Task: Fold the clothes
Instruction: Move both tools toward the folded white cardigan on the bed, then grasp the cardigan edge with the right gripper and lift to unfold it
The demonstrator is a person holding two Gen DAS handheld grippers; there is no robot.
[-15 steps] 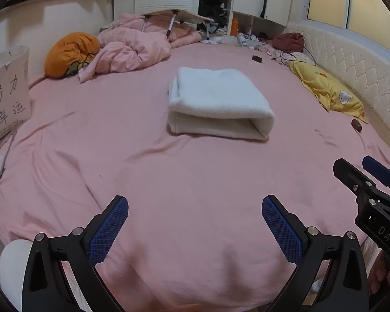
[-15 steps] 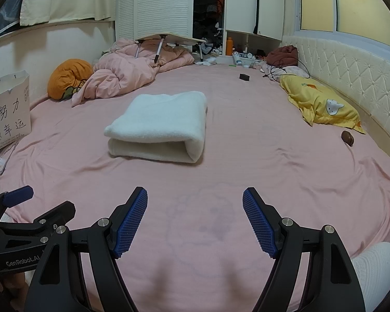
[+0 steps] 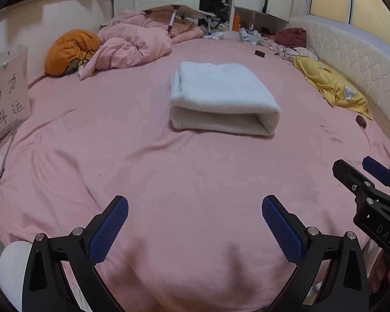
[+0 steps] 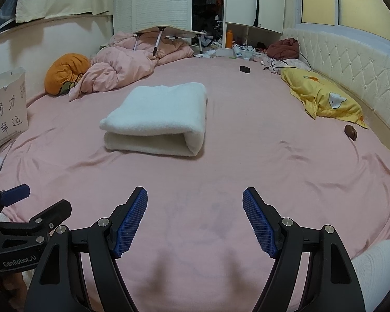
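A white fluffy garment (image 3: 221, 96) (image 4: 158, 119) lies folded into a thick rectangle in the middle of the pink bed sheet (image 3: 143, 171) (image 4: 247, 161). My left gripper (image 3: 195, 202) hangs open over the sheet's near edge, well short of the garment, with nothing between its blue pads. My right gripper (image 4: 195, 195) is open too, also empty, and it shows at the right edge of the left wrist view (image 3: 361, 171). The left gripper appears at the lower left of the right wrist view (image 4: 39, 200).
A crumpled pink duvet (image 3: 132, 49) and an orange cushion (image 3: 70, 52) lie at the back left, next to a paper bag (image 3: 7, 96). A yellow pillow (image 4: 322, 98) lies along the white padded headboard (image 4: 351, 65). A small brown object (image 4: 350, 131) and a black item (image 4: 245, 69) rest on the sheet.
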